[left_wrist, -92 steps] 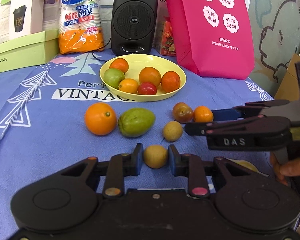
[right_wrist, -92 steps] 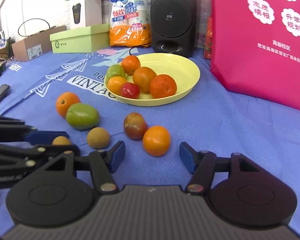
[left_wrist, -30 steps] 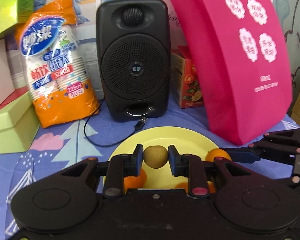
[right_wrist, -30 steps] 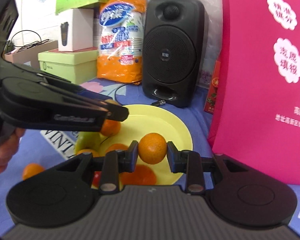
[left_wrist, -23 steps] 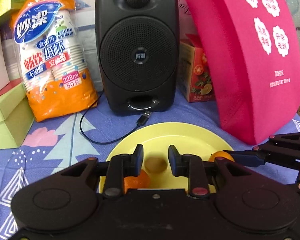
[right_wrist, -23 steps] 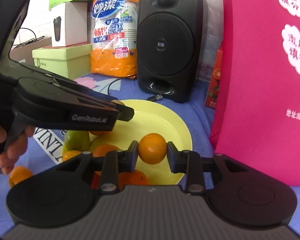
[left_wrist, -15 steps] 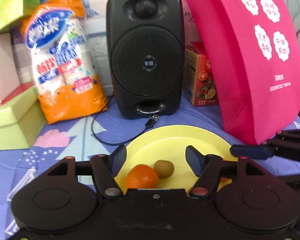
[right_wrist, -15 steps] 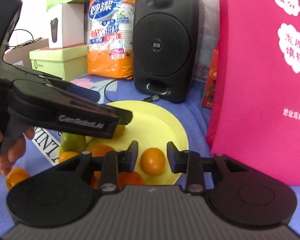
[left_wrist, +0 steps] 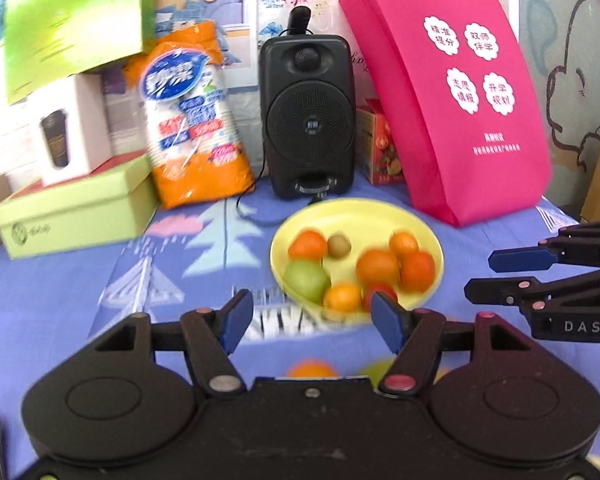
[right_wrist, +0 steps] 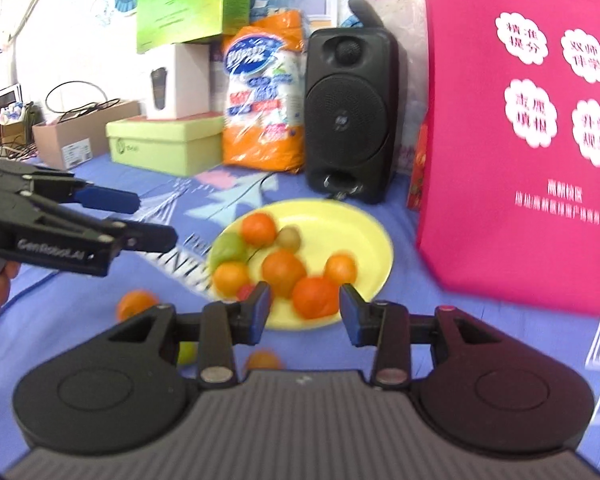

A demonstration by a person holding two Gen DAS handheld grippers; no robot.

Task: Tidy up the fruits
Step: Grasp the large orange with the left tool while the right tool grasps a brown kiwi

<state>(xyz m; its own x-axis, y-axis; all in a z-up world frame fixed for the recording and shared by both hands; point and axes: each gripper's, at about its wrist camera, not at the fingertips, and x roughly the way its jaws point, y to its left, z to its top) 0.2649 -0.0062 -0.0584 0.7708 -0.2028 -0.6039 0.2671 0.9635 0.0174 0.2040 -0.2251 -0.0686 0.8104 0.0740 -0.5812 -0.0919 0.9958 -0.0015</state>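
Observation:
A yellow plate (left_wrist: 384, 213) (right_wrist: 374, 236) on the blue cloth holds several fruits: oranges, a green fruit (left_wrist: 305, 276), a small brown fruit (left_wrist: 339, 245) (right_wrist: 289, 238) and a small orange (left_wrist: 403, 243) (right_wrist: 340, 268). My left gripper (left_wrist: 312, 317) is open and empty, raised in front of the plate. My right gripper (right_wrist: 304, 307) is open and empty, above the plate's near edge. Loose fruits lie on the cloth near me: an orange (right_wrist: 134, 304) (left_wrist: 312, 370) and others partly hidden by the grippers.
A black speaker (left_wrist: 308, 116) with a cable, a pink bag (left_wrist: 460, 92), an orange pack of paper cups (left_wrist: 192, 128) and green and white boxes (left_wrist: 72, 208) stand behind the plate.
Both grippers let go of their fruit into the plate, the left the brown fruit, the right the small orange. Both then opened wider and pulled up and back.

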